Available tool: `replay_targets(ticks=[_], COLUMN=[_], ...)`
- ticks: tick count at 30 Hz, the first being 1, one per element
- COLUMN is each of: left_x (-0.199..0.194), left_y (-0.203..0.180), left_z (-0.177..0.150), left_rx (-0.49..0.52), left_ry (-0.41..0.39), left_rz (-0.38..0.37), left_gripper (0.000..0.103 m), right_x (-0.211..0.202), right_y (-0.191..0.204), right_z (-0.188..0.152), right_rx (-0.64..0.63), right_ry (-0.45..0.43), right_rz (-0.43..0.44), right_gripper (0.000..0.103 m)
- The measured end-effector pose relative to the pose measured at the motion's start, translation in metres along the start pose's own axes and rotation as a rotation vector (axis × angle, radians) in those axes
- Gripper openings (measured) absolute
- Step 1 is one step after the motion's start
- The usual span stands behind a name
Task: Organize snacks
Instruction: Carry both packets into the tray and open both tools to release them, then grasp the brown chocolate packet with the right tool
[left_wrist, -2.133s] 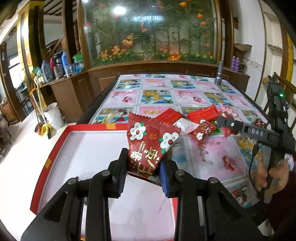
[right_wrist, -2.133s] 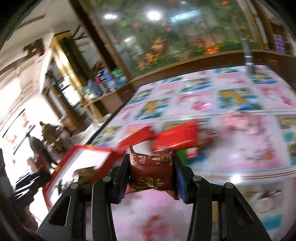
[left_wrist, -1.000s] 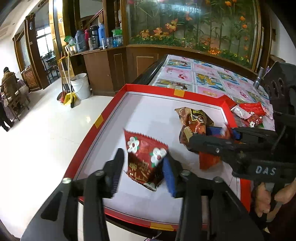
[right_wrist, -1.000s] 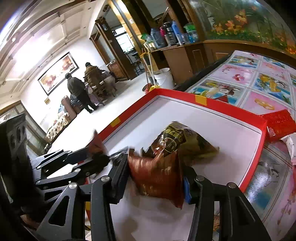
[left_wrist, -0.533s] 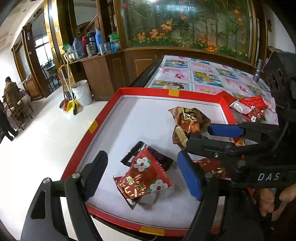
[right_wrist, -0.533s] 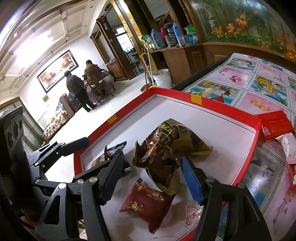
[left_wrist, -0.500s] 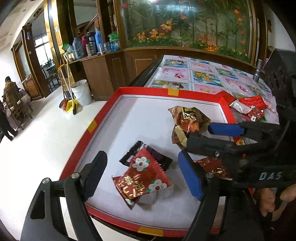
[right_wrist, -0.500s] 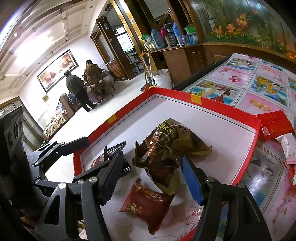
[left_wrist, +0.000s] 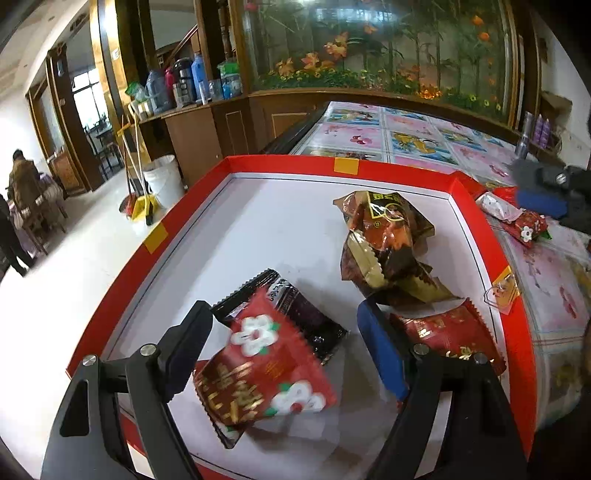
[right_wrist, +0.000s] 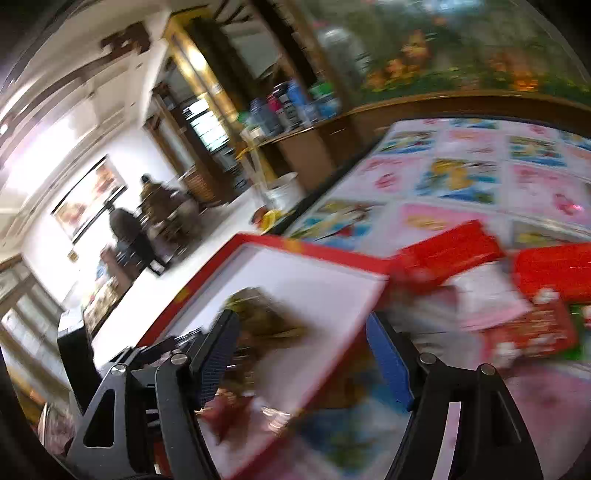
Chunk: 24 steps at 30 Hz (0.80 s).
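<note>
A red-rimmed white tray (left_wrist: 284, 164) holds several snacks. A red flower-print packet (left_wrist: 258, 373) lies near its front edge on a black packet (left_wrist: 310, 317), between the fingers of my open, empty left gripper (left_wrist: 284, 354). A dark red packet (left_wrist: 447, 332) lies by the right finger. Brown-gold bags (left_wrist: 384, 240) are piled further back. My right gripper (right_wrist: 303, 362) is open and empty over the tray's right rim (right_wrist: 314, 254); this view is blurred. Red packets (right_wrist: 447, 251) lie loose on the table.
The tray sits at the left end of a table with a pink picture-tile cloth (left_wrist: 417, 136). More snack packets (left_wrist: 524, 225) lie on the cloth right of the tray. A wooden counter with bottles (left_wrist: 192, 85) and a planter stand behind. The floor drops off left.
Both grippers let go of their packets into the tray and opened. Since half a second ago the right gripper has swung right, away from the tray toward the loose snacks. The left gripper moved slightly closer.
</note>
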<state>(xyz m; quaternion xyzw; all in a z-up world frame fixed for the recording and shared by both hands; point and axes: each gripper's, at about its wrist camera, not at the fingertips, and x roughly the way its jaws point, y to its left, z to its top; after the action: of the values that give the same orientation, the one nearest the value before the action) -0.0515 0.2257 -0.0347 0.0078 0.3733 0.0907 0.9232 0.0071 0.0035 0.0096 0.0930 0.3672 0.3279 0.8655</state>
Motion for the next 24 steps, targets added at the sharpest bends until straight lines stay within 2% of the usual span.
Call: replay_targets(ticks=[5, 8, 11, 14, 17, 19, 22, 24], left_x=[0.016, 0.025, 0.027, 0.019, 0.001, -0.017, -0.038, -0.048], left_y=[-0.009, -0.01, -0.005, -0.004, -0.015, -0.03, -0.058, -0.078], left_z=[0.012, 0.016, 0.019, 0.015, 0.013, 0.014, 0.025, 0.029], left_rx=[0.03, 0.053, 0.029, 0.028, 0.094, 0.155, 0.225, 0.266], left_ry=[0.017, 0.013, 0.029, 0.036, -0.015, -0.057, -0.099, -0.11], left_rz=[0.01, 0.023, 0.012, 0.048, 0.074, 0.057, -0.023, -0.086], left_gripper=[0.085, 0.087, 0.087, 0.087, 0.087, 0.087, 0.087, 0.087], right_x=[-0.039, -0.068, -0.104, -0.154, -0.192, -0.214, -0.232, -0.239], right_y=[-0.058, -0.094, -0.131, -0.185, -0.225, -0.25, -0.278, -0.296], right_z=[0.009, 0.011, 0.01, 0.005, -0.002, -0.008, -0.015, -0.019], right_rx=[0.109, 0.155, 0.181, 0.285, 0.361, 0.396, 0.424, 0.45], right_ry=[-0.073, -0.124, -0.184, -0.266, -0.316, -0.328, -0.293, -0.248], right_rz=[-0.094, -0.174, -0.276, -0.37, -0.46, -0.501, -0.545, -0.517], right_gripper=[0.076, 0.077, 0.078, 0.078, 0.08, 0.081, 0.083, 0.083])
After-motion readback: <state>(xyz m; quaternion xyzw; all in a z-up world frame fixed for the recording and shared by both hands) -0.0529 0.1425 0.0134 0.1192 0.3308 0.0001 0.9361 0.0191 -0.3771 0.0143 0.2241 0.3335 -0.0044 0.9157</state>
